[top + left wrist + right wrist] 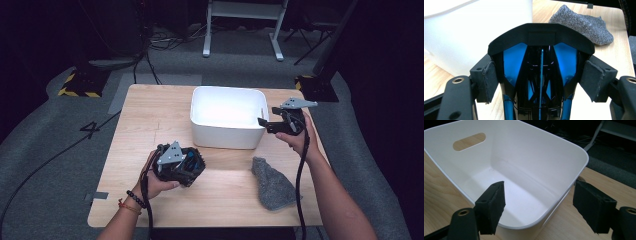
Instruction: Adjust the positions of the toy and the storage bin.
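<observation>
A black object with blue panels sits between the jaws of my left gripper, low over the table's front left. In the left gripper view both pads press against the sides of that black and blue object. A white bin stands at the table's middle back and looks empty inside. My right gripper hangs at the bin's right rim, jaws wide apart, with nothing between them. A grey knitted cloth lies on the table front right, also seen past the bin.
The wooden table stands on grey carpet. Cables and a white stand's legs lie behind it, and yellow-black striped bases flank the back corners. The bin has a handle slot in its far wall.
</observation>
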`<state>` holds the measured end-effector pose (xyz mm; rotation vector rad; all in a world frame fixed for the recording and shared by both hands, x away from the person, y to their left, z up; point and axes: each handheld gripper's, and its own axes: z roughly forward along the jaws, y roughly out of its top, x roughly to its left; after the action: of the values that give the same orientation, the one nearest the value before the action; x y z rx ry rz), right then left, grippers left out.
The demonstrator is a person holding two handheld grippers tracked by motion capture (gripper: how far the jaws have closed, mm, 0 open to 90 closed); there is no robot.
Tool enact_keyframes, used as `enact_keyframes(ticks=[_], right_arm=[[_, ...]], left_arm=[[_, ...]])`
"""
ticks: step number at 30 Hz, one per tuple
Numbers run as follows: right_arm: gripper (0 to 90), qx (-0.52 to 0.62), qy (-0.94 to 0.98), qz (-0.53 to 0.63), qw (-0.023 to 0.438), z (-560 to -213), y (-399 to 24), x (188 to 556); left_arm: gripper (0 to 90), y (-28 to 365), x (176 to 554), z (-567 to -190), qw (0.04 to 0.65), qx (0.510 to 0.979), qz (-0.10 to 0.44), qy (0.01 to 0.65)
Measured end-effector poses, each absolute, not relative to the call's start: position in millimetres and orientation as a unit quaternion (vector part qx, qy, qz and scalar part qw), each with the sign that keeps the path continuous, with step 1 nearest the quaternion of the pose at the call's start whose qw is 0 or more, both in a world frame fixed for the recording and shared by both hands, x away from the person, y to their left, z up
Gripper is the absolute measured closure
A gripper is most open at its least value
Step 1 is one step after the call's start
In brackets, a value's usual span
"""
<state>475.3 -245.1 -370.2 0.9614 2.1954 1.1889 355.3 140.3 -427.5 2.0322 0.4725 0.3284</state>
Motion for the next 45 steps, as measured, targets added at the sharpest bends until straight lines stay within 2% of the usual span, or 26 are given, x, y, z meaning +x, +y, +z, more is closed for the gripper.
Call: enact_keyframes(ticks=[9,13,18,21,32,45], right_arm=[[26.5,0.365,0.807,0.407,0.222,-379.9,-240.7,484.4],[27.3,0.383,0.808,0.402,0.198,-382.9,-241.0,491.4],[30.0,0.386,0.814,0.390,0.192,-385.7,-239.8,497.6],[37.5,0.388,0.817,0.382,0.187,-386.9,-238.7,499.9],[50.4,0.376,0.831,0.374,0.167,-386.6,-243.4,495.8],[47.3,0.387,0.831,0.364,0.166,-388.5,-245.4,457.1]], left_arm=[[25.1,141.9,355.2,-427.3,0.492,0.838,0.136,0.195],[25.1,143.3,355.5,-427.0,0.492,0.837,0.136,0.196],[25.1,145.6,355.0,-425.4,0.494,0.835,0.139,0.197],[25.1,146.4,354.8,-424.9,0.494,0.835,0.141,0.197],[25.1,147.8,351.4,-420.6,0.493,0.835,0.146,0.193],[25.1,150.8,336.4,-417.0,0.484,0.840,0.148,0.195]])
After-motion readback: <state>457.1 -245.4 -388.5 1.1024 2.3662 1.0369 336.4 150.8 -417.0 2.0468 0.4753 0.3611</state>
